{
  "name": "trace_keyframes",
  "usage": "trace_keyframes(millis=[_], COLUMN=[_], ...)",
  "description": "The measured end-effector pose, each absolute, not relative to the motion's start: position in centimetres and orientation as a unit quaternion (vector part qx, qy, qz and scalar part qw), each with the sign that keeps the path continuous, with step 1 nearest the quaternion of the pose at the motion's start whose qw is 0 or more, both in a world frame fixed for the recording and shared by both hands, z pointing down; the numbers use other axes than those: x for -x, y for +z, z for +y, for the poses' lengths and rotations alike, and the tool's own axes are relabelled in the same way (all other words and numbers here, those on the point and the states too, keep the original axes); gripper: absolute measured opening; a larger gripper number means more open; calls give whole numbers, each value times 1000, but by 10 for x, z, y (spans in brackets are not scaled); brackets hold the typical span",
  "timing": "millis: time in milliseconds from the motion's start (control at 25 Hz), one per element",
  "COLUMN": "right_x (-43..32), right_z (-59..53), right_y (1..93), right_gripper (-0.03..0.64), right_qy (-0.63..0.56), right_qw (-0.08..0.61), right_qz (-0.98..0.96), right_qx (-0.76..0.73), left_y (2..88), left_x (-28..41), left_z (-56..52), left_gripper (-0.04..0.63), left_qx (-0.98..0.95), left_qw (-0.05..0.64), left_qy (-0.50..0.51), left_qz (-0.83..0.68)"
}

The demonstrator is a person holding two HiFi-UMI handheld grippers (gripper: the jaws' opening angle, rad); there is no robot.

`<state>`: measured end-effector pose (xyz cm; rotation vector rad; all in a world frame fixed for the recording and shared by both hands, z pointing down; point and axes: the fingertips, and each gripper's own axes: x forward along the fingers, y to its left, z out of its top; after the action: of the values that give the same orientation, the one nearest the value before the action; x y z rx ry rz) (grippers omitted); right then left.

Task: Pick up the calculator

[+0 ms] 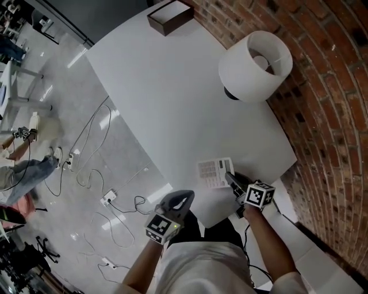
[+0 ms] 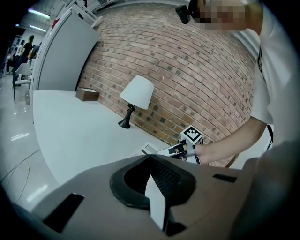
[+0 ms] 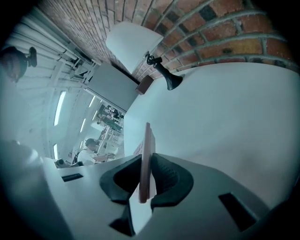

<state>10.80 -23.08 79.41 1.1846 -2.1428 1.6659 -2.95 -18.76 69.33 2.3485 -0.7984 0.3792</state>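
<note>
The right gripper [image 1: 231, 179] has its jaws closed on the calculator [image 1: 215, 172], pinching it at the near right corner. In the right gripper view the calculator [image 3: 147, 138] stands edge-on between the two dark pads, which press on both of its faces, and it sticks out past the right gripper's [image 3: 147, 161] tips. The left gripper [image 1: 187, 196] hangs just off the near edge of the surface [image 1: 172, 103], left of the calculator and apart from it. Its jaws are pressed together with nothing between them, and they meet at a point in its own view [image 2: 150, 158].

The calculator sits over the near corner of the surface, close to the person. The near edges run just to its left and just behind the right gripper. Beyond it the white top is wide open as far as the lamp [image 1: 256, 66] by the brick wall [image 1: 328, 86] and the brown box [image 1: 169, 16] at the far end. Off the left edge is a shiny floor [image 1: 69, 103] strewn with cables.

From the head view I cannot tell whether the calculator is clear of the surface or resting on it. The jaws cover its gripped corner. The right gripper view shows only its thin edge, and the keys are too small to read.
</note>
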Motion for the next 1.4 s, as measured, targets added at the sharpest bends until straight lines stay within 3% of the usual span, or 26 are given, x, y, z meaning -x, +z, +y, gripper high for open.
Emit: trace_keyframes(millis=[760,1400], right_x=[-157,-199], right_z=[-175,-68], right_y=[630,582], right_gripper=[69,69], right_qy=[543,563], right_qw=[-81,-123], right_qz=[-674,-658], right_qx=[-495,-484], left_y=[612,569], left_x=[50,6], left_z=[-152,-64], left_gripper=[12,13], left_qx=[-913,-905], left_qw=[295,297], left_qy=[127,92], left_qz=[-249,-292])
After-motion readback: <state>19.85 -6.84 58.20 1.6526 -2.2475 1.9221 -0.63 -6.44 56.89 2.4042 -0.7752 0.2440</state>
